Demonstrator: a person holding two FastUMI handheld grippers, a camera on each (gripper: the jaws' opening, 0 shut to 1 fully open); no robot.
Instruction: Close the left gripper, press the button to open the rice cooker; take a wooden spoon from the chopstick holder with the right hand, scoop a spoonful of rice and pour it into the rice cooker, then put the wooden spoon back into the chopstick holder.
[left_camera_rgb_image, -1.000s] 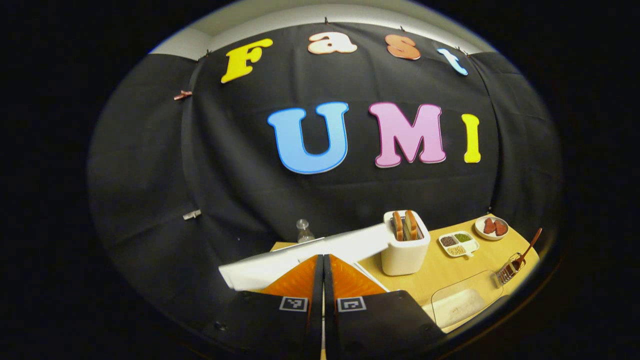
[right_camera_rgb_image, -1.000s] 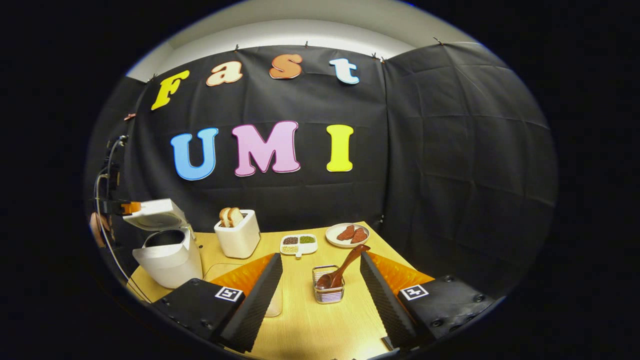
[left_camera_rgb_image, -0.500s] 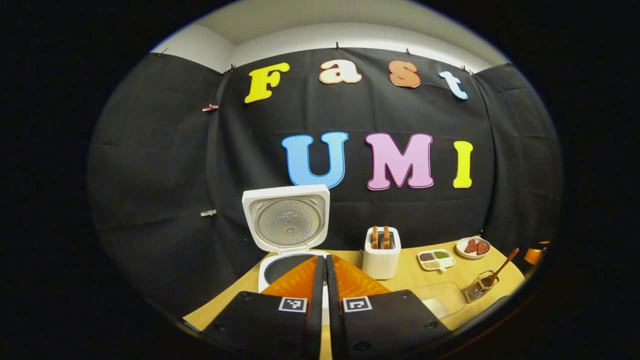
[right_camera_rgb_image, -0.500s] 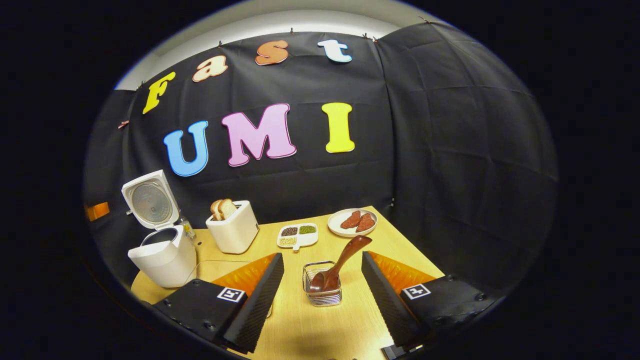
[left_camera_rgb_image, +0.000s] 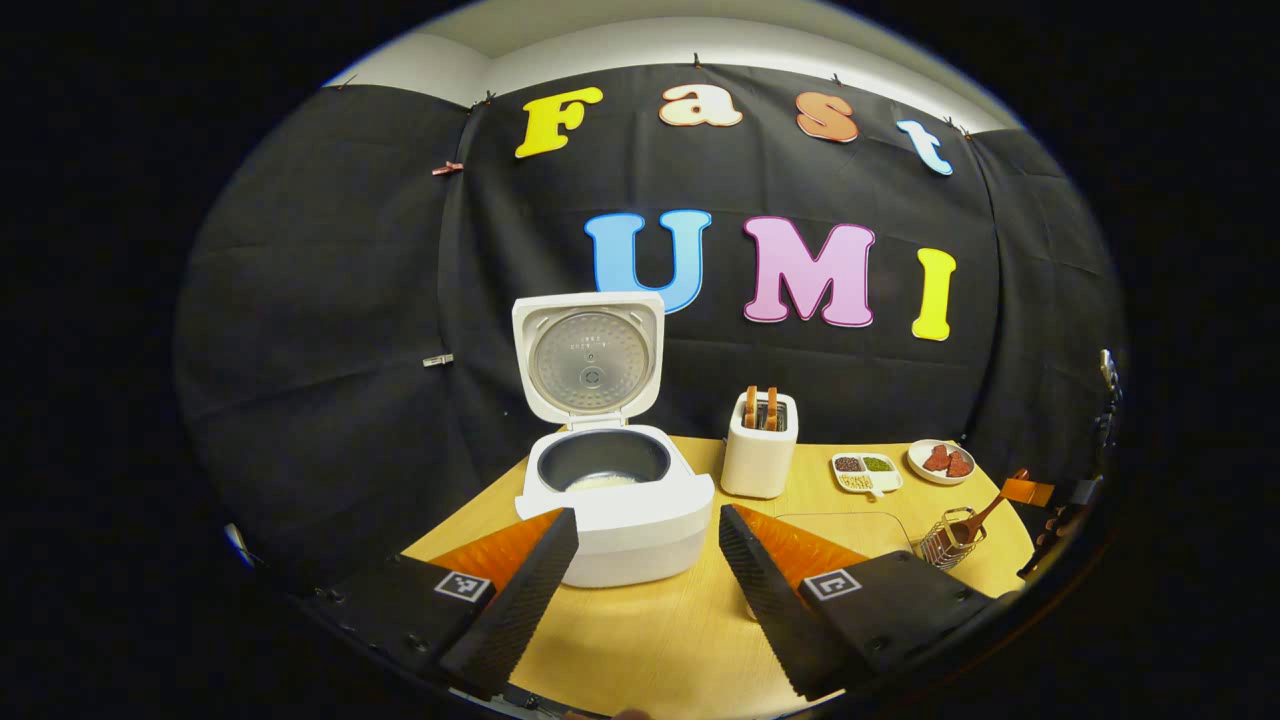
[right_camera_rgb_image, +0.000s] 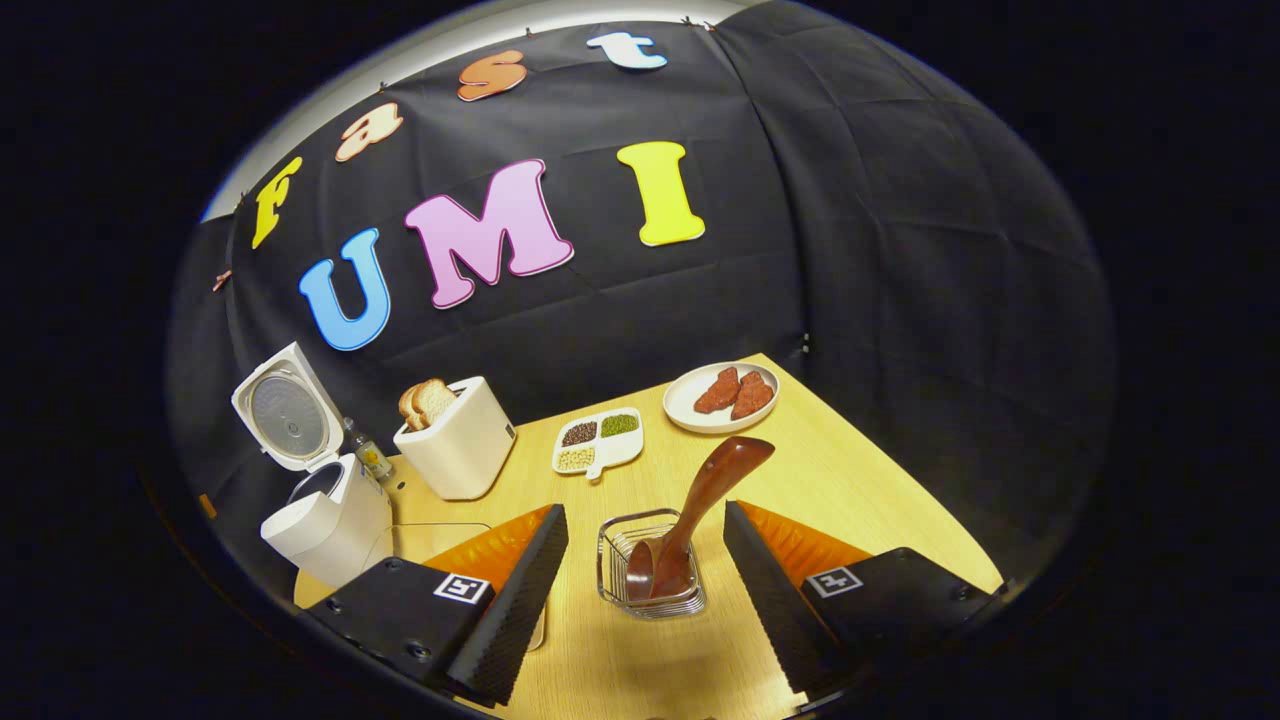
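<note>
Two hand-held grippers are in play, both released with their jaws spread wide and nothing between them. The left hand-held gripper hangs just in front of the white rice cooker, whose lid stands upright and open — a little rice lies at the bottom of the inner pot. The right hand-held gripper hovers close over the wire chopstick holder on the wooden surface; the wooden spoon stands in the holder bowl-down, its handle leaning up and to the right between the two fingers, touched by neither. Behind it sit a divided dish of grains, a plate of reddish-brown pieces and a white toaster holding bread slices. A clear tray lies on the surface between cooker and holder.
</note>
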